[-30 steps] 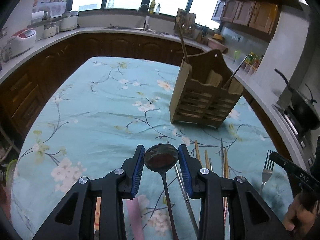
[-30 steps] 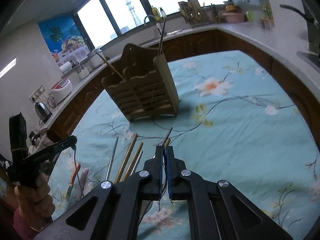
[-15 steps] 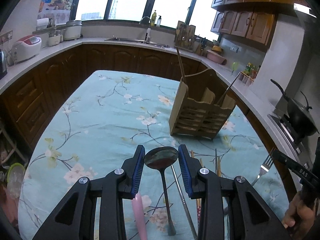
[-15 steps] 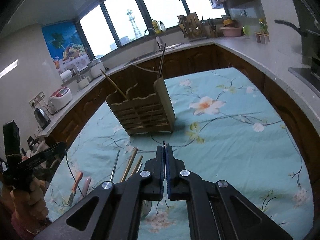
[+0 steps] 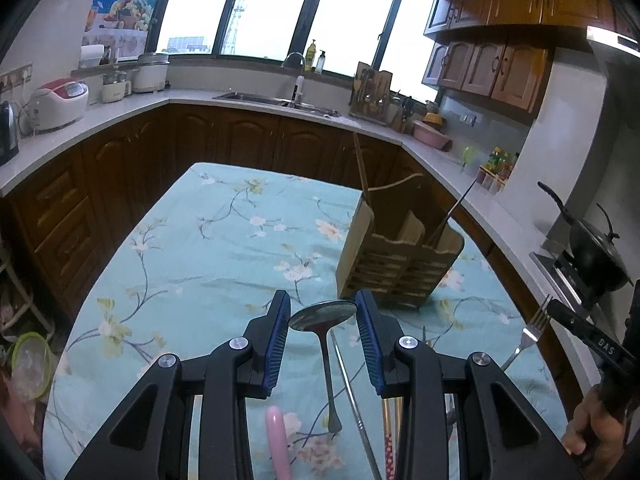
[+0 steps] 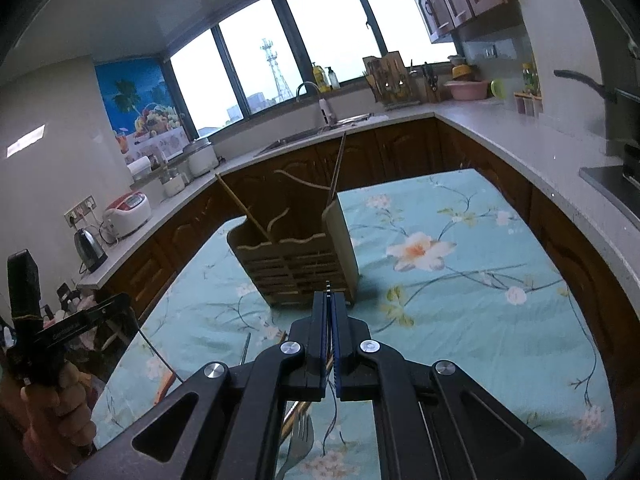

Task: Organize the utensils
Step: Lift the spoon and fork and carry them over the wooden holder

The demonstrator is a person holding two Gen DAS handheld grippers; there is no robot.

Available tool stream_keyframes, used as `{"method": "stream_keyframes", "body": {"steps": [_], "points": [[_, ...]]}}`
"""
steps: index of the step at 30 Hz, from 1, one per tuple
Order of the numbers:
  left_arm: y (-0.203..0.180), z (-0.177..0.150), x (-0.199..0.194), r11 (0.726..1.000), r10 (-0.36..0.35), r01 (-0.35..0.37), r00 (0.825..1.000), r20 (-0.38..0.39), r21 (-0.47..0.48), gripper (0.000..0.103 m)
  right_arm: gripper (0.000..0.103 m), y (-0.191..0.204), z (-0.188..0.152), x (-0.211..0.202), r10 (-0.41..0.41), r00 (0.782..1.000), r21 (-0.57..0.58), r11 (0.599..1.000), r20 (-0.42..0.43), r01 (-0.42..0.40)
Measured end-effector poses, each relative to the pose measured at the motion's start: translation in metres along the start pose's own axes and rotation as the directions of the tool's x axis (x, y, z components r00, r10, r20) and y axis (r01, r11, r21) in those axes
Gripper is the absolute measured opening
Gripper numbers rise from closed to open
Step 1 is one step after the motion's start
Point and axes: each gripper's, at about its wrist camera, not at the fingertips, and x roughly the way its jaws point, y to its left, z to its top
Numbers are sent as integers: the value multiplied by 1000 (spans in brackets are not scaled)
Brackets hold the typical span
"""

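Observation:
A wooden utensil holder (image 5: pixel 400 264) stands on the floral tablecloth (image 5: pixel 224 248), with a chopstick and a metal utensil in it; it also shows in the right wrist view (image 6: pixel 296 260). My left gripper (image 5: pixel 323 312) is shut on the bowl of a metal spoon (image 5: pixel 322 314), its handle hanging toward the cloth. My right gripper (image 6: pixel 329 300) is shut on a metal fork (image 5: pixel 528 330), whose tine tips poke out above the pads. Chopsticks (image 5: pixel 390 440), a metal rod (image 5: pixel 352 396) and a pink handle (image 5: pixel 276 440) lie below.
A second fork (image 6: pixel 298 444) lies on the cloth under the right gripper. Wooden counters wrap around the table, with a rice cooker (image 5: pixel 60 102), a sink (image 5: pixel 276 100) and a black wok (image 5: pixel 592 252) on the stove at the right.
Both grippers have risen away from the table, each carrying its utensil. The spoon's handle now hangs free. The holder looks smaller and farther below in both views.

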Motion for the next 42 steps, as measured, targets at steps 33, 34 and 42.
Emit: {"method": "stream_keyframes", "body": {"steps": [33,34,42], "points": [[-20,103,54,996,-85,93,959,270,-16,32,2,14,129,31,-69,951,-92,991,302,101],[-19,103,58,995,-89,99,958,272,-22,32,2,16,132,35,-77,948,-102,988,308,113],[-22,96,112,996,-71,83,961,266,-33,32,2,27,131,64,-113,942,-187,966,316,179]]}}
